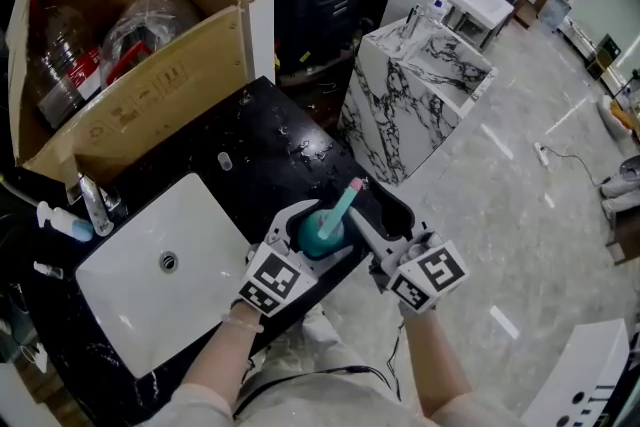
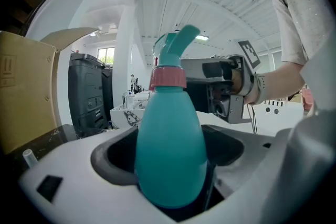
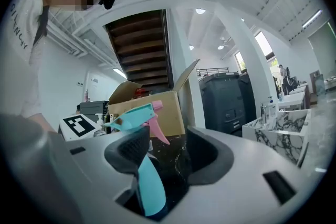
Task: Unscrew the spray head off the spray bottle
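Clamped on the teal belly of the spray bottle [image 2: 170, 134], the jaws of the left gripper [image 2: 169, 155] hold it low on the body, both dark pads pressed to its sides, so the pink collar [image 2: 168, 77] and the spray head [image 2: 176, 44] stand free above the grip. Across from it, the right gripper [image 3: 169, 157] has its jaws apart around the head: the pale teal housing lies against one pad [image 3: 131, 152], while a plain gap shows before the other pad, and the pink trigger [image 3: 157, 131] juts out beyond. That is not a grip yet. From the head view the bottle hangs in the air, tilted, over the near edge of the black counter [image 1: 270, 145], just beside the white sink [image 1: 110, 260] and well clear of the cardboard box [image 1: 150, 85]. By my judgement the step in hand is seating the right jaws on the head before any turning. The next move calls for closing firmly on the housing or the collar, not the trigger, then rolling the wrist while the left grip resists the twist.
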Demonstrator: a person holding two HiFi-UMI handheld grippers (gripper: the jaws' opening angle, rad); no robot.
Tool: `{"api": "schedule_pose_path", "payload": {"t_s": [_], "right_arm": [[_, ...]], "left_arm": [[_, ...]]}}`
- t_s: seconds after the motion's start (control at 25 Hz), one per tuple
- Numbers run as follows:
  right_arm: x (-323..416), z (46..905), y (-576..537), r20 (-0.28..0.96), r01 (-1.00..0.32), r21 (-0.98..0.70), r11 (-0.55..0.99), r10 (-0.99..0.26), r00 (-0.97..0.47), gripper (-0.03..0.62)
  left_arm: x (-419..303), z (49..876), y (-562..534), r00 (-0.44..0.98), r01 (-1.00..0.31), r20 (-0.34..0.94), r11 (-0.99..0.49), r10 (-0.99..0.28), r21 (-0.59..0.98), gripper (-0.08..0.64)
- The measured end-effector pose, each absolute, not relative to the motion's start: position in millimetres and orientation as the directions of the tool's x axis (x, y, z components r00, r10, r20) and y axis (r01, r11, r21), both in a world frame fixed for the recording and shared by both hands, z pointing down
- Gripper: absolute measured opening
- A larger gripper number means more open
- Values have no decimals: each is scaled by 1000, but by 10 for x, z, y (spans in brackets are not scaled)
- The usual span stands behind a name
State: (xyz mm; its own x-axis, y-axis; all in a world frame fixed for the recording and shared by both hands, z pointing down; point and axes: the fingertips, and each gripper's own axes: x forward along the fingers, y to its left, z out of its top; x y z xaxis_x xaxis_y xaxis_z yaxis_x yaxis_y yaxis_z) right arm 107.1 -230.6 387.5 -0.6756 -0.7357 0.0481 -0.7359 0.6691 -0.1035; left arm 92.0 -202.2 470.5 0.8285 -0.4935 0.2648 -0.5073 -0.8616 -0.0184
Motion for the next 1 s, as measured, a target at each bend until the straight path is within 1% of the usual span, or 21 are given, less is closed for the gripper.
{"api": "schedule_pose_path", "payload": {"t_s": [0.2,0.28,0.36,0.44,0.56,0.68,0.8,0.88,1.0], "right_arm": [[942,3865,-2375,51,-705,-99,702,-704,-708,218],[1023,3831,-2319,45,-726,-82,683,-725,-687,213],[1143,3771,-2216,20,-757,-87,648,-758,-652,198],[1180,3666,-2053,-27,-764,-114,635,-771,-636,198],[1024,3477,-1855,-62,-752,-124,647,-761,-645,221],[760,3365,-1837,-22,-754,-108,649,-759,-650,289],[613,3345,-1885,35,-795,-54,605,-794,-607,338],[601,3421,-1937,90,-827,-24,561,-823,-561,341],[619,3589,-1961,174,-841,-16,541,-826,-536,341]], "left_arm": [[907,4711,-2031,825,-518,260,-855,-502,-7,370],[914,4713,-2030,824,-520,260,-854,-503,-4,370],[917,4713,-2031,824,-520,260,-854,-503,-4,370],[918,4715,-2032,823,-521,260,-853,-505,-5,370],[915,4710,-2038,821,-526,258,-851,-509,-4,370],[904,4707,-2050,818,-530,257,-848,-514,-6,370],[912,4708,-2042,818,-531,258,-847,-515,-7,370],[921,4702,-2039,818,-531,258,-847,-515,-7,370],[922,4697,-2035,820,-529,257,-849,-512,-4,370]]}}
